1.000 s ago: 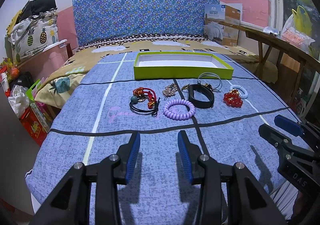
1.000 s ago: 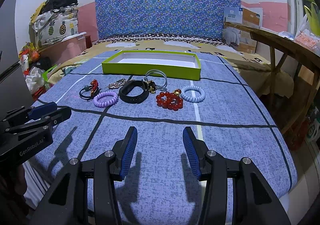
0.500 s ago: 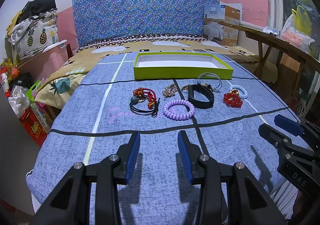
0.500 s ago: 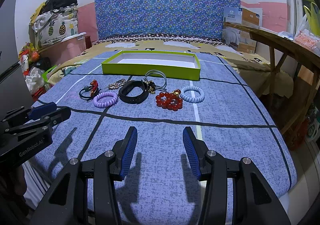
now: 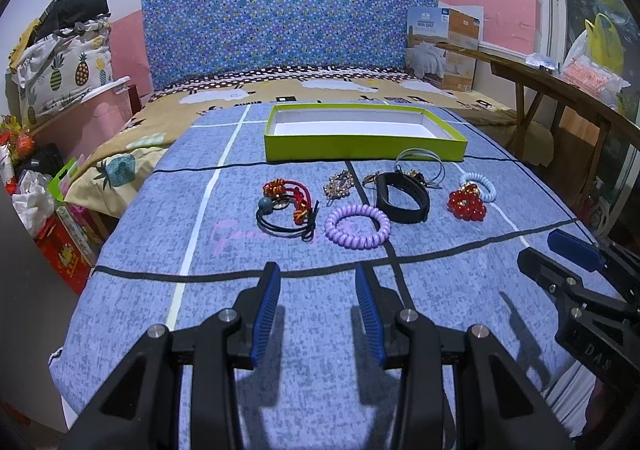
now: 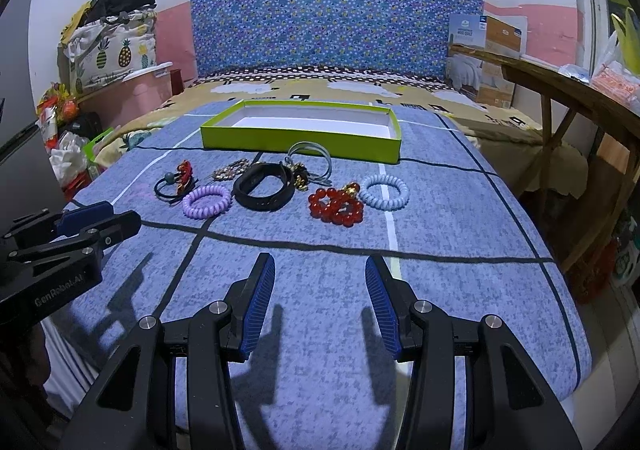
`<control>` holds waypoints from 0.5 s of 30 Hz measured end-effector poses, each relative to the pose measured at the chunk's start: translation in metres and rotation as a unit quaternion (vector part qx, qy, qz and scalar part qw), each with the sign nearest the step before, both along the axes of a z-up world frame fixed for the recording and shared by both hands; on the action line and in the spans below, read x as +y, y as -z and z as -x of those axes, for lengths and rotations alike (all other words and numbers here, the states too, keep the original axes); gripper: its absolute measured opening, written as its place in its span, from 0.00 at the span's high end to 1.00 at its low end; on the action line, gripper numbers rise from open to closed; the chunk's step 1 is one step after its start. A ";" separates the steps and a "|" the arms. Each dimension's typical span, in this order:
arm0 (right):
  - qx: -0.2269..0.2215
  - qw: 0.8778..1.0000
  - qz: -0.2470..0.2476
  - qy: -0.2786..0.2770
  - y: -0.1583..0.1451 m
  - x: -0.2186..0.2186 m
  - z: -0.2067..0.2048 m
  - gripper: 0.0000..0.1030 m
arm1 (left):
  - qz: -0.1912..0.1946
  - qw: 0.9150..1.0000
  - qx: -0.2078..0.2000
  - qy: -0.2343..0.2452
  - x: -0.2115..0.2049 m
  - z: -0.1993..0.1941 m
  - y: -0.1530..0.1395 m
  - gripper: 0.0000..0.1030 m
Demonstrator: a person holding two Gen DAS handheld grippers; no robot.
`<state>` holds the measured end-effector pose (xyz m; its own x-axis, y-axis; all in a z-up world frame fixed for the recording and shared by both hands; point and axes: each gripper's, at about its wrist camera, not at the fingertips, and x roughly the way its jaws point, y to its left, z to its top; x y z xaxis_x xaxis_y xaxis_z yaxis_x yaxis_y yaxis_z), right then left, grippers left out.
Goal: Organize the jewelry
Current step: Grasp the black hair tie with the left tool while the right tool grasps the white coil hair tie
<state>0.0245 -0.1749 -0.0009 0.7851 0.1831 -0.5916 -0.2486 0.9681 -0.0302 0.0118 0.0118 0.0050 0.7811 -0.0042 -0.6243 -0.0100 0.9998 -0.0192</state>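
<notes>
Several pieces lie in a row on the blue bedspread: a red and black cord bracelet (image 5: 286, 207), a purple coil band (image 5: 357, 226), a black wristband (image 5: 402, 196), red beads (image 5: 466, 204), a pale blue coil band (image 5: 480, 187), silver bangles (image 6: 310, 157). Behind them stands an empty lime green tray (image 5: 364, 147). My left gripper (image 5: 318, 282) is open and empty, short of the purple band. My right gripper (image 6: 320, 274) is open and empty, short of the red beads (image 6: 335, 205).
The bedspread's near edge (image 5: 60, 354) drops off at the left, with bags and boxes (image 5: 52, 217) on the floor. A wooden table (image 6: 568, 101) stands to the right. A blue patterned headboard (image 5: 288, 13) is at the back.
</notes>
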 end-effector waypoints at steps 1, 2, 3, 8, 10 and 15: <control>0.001 1.000 0.000 0.000 -0.001 0.000 -0.003 0.53 | 0.002 1.000 0.002 0.001 0.001 -0.002 0.000 0.61; 0.003 1.000 0.001 0.000 -0.001 -0.001 -0.006 0.53 | 0.002 1.000 0.004 0.000 0.002 -0.005 -0.001 0.61; 0.004 1.000 0.003 0.001 -0.002 -0.001 -0.009 0.53 | 0.002 1.000 0.005 0.000 0.003 -0.008 -0.001 0.61; 0.017 1.000 -0.005 0.003 -0.008 -0.008 -0.030 0.53 | 0.003 1.000 0.018 -0.003 0.009 -0.027 -0.001 0.61; 0.024 1.000 -0.009 0.006 -0.010 -0.011 -0.040 0.53 | -0.001 1.000 0.019 -0.006 0.013 -0.036 -0.001 0.61; 0.049 0.999 -0.022 0.011 -0.012 -0.020 -0.068 0.53 | -0.001 0.999 0.036 -0.017 0.025 -0.060 0.000 0.61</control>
